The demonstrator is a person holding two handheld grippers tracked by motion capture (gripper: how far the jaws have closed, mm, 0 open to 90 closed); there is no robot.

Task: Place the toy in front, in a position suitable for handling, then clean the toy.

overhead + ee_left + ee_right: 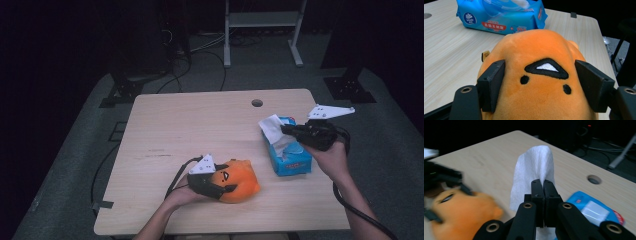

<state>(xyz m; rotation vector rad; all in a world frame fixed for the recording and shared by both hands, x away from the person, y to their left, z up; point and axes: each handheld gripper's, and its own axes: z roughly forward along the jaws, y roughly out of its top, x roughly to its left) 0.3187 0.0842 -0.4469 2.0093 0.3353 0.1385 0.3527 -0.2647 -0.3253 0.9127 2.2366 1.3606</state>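
We see the right gripper (543,185) pinching a white wipe (534,170) above the blue pack (290,152); left gripper (541,82) jaws straddle the orange plush (541,75) at the table's (200,120) near edge, grip unclear

Black tools (224,189), grey three-cornered plates (330,111)

In the right gripper view, the orange plush toy (461,212) is blurred and cut off by the lower edge; the blue plastic tissue pack (596,210) sits partly behind the jaws.
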